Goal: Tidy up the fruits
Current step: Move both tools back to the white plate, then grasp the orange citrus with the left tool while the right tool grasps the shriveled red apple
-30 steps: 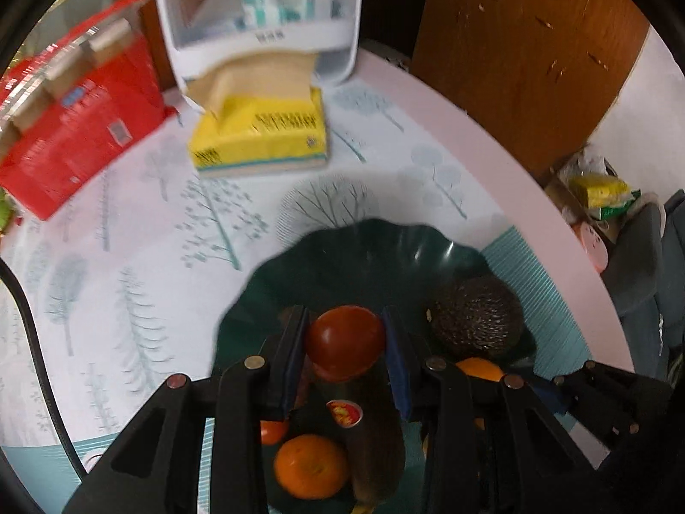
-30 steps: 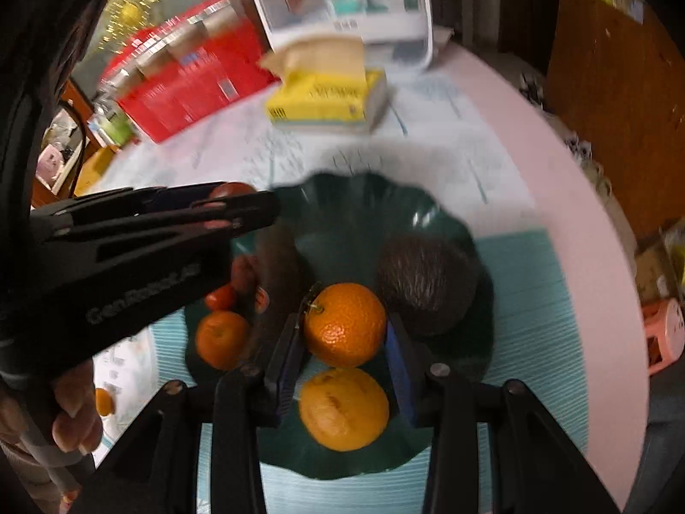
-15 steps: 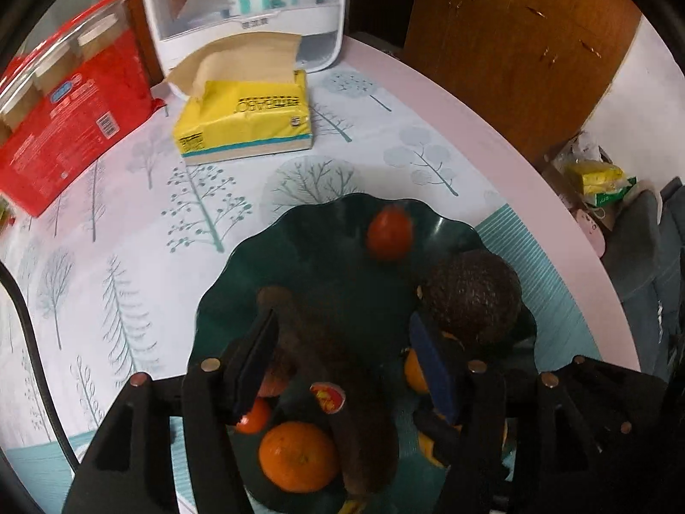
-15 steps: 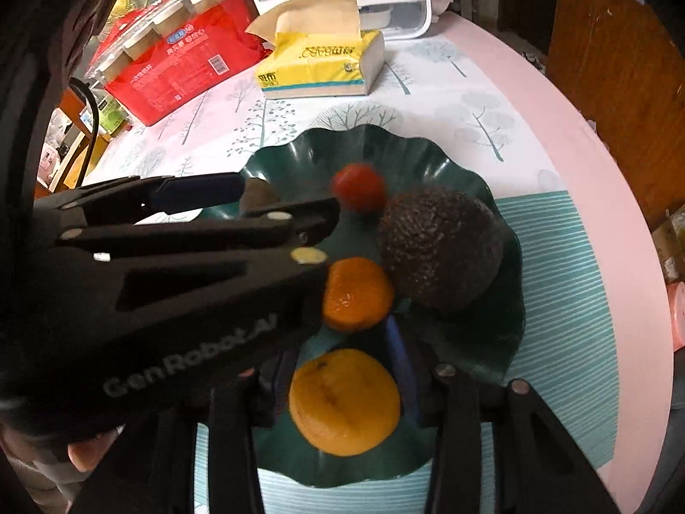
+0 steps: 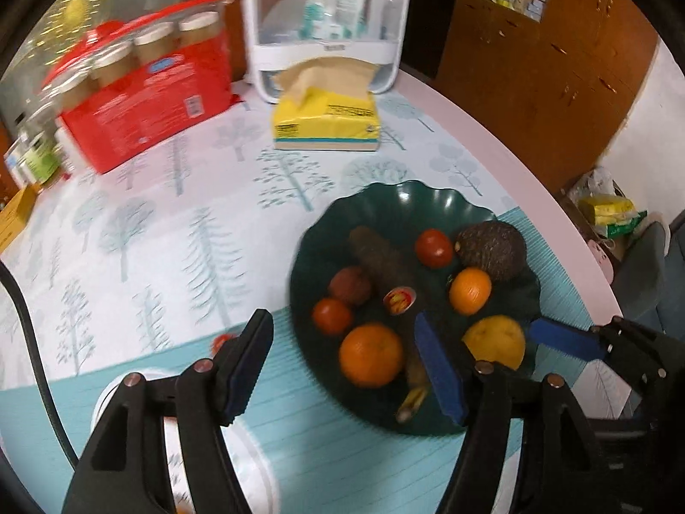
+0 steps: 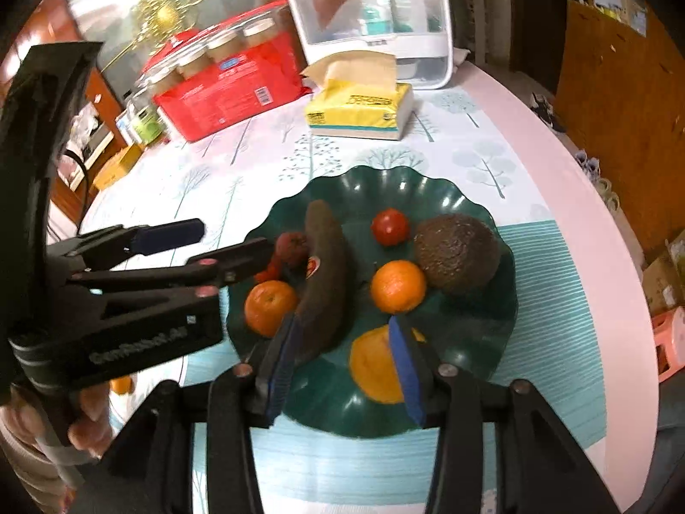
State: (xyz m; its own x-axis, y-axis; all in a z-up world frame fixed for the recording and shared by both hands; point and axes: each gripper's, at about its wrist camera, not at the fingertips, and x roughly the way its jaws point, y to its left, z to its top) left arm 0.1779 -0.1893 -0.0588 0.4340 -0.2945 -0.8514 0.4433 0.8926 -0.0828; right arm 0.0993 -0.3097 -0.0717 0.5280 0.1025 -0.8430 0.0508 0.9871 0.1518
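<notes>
A dark green scalloped plate [image 5: 411, 201] [image 6: 385, 184] holds a red tomato [image 5: 433, 247] [image 6: 389, 226], an avocado [image 5: 492, 249] [image 6: 457, 252], two oranges [image 5: 371, 354] [image 5: 470, 290], a yellow-orange fruit [image 5: 495, 340] [image 6: 373, 368], a dark overripe banana [image 6: 325, 282] and small red fruits [image 5: 332, 316]. My left gripper [image 5: 342, 368] is open and empty, above the plate's near-left edge. My right gripper [image 6: 342, 364] is open and empty over the plate's near rim; the left gripper [image 6: 175, 244] shows at its left.
A yellow tissue pack [image 5: 325, 115], a red package with jars [image 5: 145, 98] and a white clear-lidded box [image 5: 325, 30] stand at the back. A white round dish [image 5: 124, 389] lies near left. The pink table edge [image 6: 599, 222] curves on the right. A small red fruit [image 5: 220, 341] lies on the cloth.
My left gripper opened and dropped the tomato onto the plate, then pulled back and left. My right gripper released its orange onto the plate and drew back.
</notes>
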